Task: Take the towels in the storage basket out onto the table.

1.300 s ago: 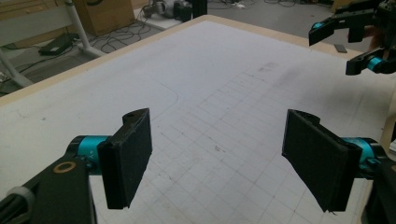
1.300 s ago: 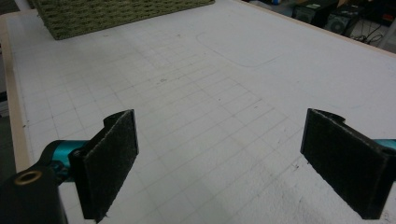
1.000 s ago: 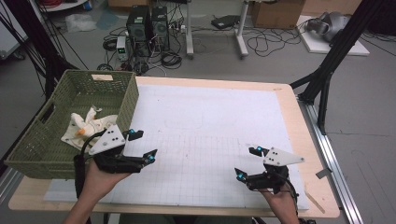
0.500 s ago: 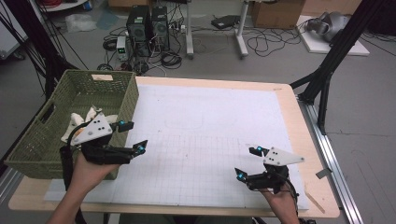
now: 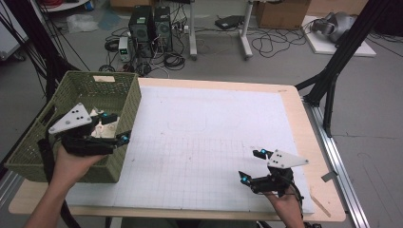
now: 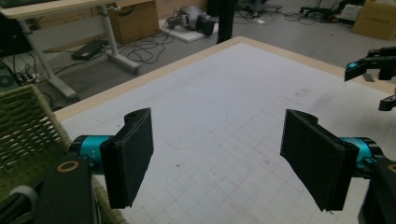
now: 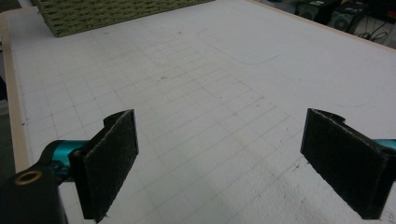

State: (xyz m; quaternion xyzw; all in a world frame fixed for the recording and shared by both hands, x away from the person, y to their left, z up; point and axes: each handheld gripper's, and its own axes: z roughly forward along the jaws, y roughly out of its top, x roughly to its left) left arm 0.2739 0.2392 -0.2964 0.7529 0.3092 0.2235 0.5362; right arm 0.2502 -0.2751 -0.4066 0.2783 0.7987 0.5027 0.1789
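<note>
Cables, computer towers and table legs crowd the grey floor beyond my workbench, whose white gridded mat (image 5: 204, 142) lies under both tools; my left gripper (image 5: 116, 128) hangs over the near right part of the green woven basket (image 5: 85, 90), its jaws spread wide with nothing between them; directly beneath and behind it, inside the basket, lies a pale, crumpled thing (image 5: 100, 129), too hidden by the tool for me to tell what it is; in the left gripper view the basket's weave (image 6: 23, 130) sits just beside the left jaw, and the mat stretches ahead; my right gripper (image 5: 251, 165) hovers low above the near right part of the mat, well apart from the basket, jaws likewise released and empty; in the right gripper view the basket's wall (image 7: 102, 14) stands far ahead at the mat's end.
</note>
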